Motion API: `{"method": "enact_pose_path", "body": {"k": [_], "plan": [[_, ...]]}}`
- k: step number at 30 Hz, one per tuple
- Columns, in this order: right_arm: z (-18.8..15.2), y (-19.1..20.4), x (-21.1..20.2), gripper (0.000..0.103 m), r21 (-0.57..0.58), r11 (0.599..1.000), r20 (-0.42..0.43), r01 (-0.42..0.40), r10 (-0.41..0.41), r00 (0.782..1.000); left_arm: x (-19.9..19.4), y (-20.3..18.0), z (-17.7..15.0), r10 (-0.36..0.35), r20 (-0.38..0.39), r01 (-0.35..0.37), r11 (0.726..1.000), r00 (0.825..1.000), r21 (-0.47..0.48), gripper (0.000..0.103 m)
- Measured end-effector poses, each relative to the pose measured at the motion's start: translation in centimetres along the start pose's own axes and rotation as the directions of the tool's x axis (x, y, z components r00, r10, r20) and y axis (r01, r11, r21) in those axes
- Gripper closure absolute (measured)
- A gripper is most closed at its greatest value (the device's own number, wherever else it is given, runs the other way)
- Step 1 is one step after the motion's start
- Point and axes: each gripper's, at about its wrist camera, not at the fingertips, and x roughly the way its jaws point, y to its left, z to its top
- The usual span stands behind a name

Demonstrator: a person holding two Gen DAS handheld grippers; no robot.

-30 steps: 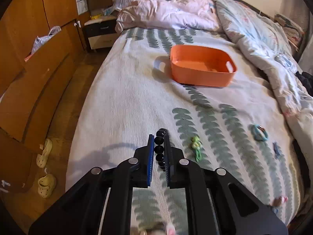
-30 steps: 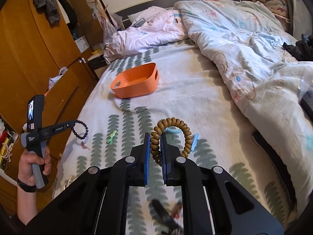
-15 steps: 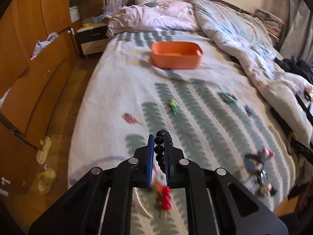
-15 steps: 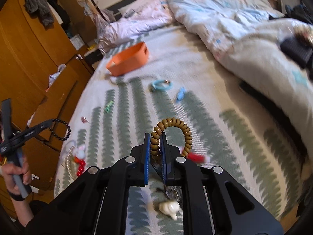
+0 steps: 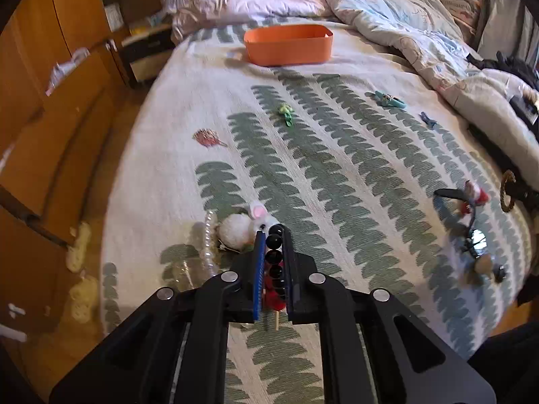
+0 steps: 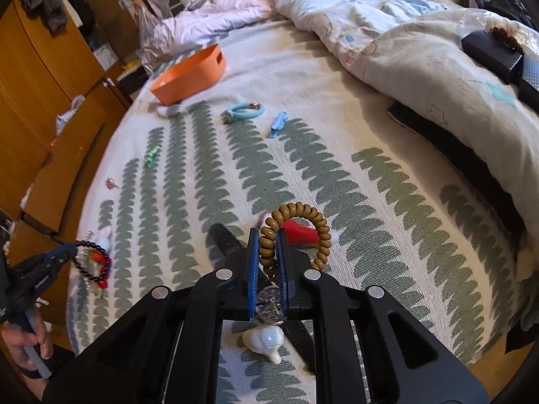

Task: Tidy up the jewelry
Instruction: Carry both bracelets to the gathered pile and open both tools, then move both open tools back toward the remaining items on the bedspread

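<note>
left gripper (image 5: 273, 245) pinches the black bead bracelet (image 5: 274, 256); right gripper (image 6: 269, 245), jaws just easing apart, clasps the tan coil bracelet (image 6: 296, 232).

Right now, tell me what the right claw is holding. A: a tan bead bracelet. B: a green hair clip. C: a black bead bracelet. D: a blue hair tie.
A: the tan bead bracelet sits pinched between the right claw's blue pads, while the black bead bracelet hangs from the left claw.
</note>
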Motion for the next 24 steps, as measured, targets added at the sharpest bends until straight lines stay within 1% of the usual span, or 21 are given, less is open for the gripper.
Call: {"method": "enact_pose_path", "body": {"k": [2, 4, 5, 6, 8, 11, 13, 15, 17, 20, 24], "plan": [[-0.2, 0.2, 0.6, 0.084, -0.011, 1.000, -0.016, 0.003, -0.003, 1.000, -0.7, -0.1, -0.2, 0.034, 0.040, -0.034, 0.999, 0.999, -0.001, 0.080], [-0.4, 0.5, 0.8, 0.084, -0.025, 1.000, -0.025, 0.009, -0.010, 1.000, -1.2, 0.0, -0.3, 0.050, 0.076, -0.049, 0.999, 0.996, -0.007, 0.066], [-0.5, 0.7, 0.8, 0.084, -0.033, 0.999, -0.024, 0.008, -0.009, 1.000, -1.3, 0.0, -0.3, 0.061, 0.086, -0.060, 0.998, 0.994, -0.009, 0.064], [-0.5, 0.9, 0.7, 0.084, -0.038, 0.999, -0.019, 0.008, -0.009, 1.000, -1.5, 0.1, -0.3, 0.074, 0.098, -0.073, 0.997, 0.992, -0.011, 0.062], [-0.6, 1.4, 0.4, 0.083, -0.059, 0.998, 0.002, 0.011, -0.011, 1.000, -1.8, 0.1, -0.2, 0.083, 0.116, -0.082, 0.997, 0.990, -0.016, 0.062], [-0.4, 2.1, 0.0, 0.083, -0.085, 0.996, 0.036, 0.015, -0.012, 0.999, -2.4, 0.0, 0.0, 0.116, 0.158, -0.114, 0.993, 0.981, -0.024, 0.061], [-0.2, 2.7, -0.3, 0.083, -0.109, 0.994, 0.062, 0.007, 0.000, 0.998, -3.1, 0.0, 0.1, 0.138, 0.195, -0.135, 0.990, 0.971, -0.031, 0.056], [0.0, 3.1, -0.3, 0.081, -0.119, 0.993, 0.083, 0.014, -0.004, 0.997, -3.4, -0.1, 0.2, 0.160, 0.225, -0.157, 0.987, 0.961, -0.032, 0.052], [0.1, 3.2, -0.2, 0.077, -0.125, 0.992, 0.091, 0.009, 0.002, 0.996, -3.7, -0.1, 0.4, 0.170, 0.242, -0.167, 0.985, 0.955, -0.033, 0.052], [0.3, 3.4, -0.2, 0.072, -0.123, 0.992, 0.103, 0.002, 0.011, 0.995, -4.0, -0.1, 0.7, 0.168, 0.255, -0.165, 0.986, 0.952, -0.037, 0.050], [0.5, 3.7, -0.5, 0.069, -0.127, 0.992, 0.130, -0.009, 0.025, 0.991, -4.0, -0.1, 0.8, 0.181, 0.269, -0.178, 0.983, 0.946, -0.035, 0.049]]}}
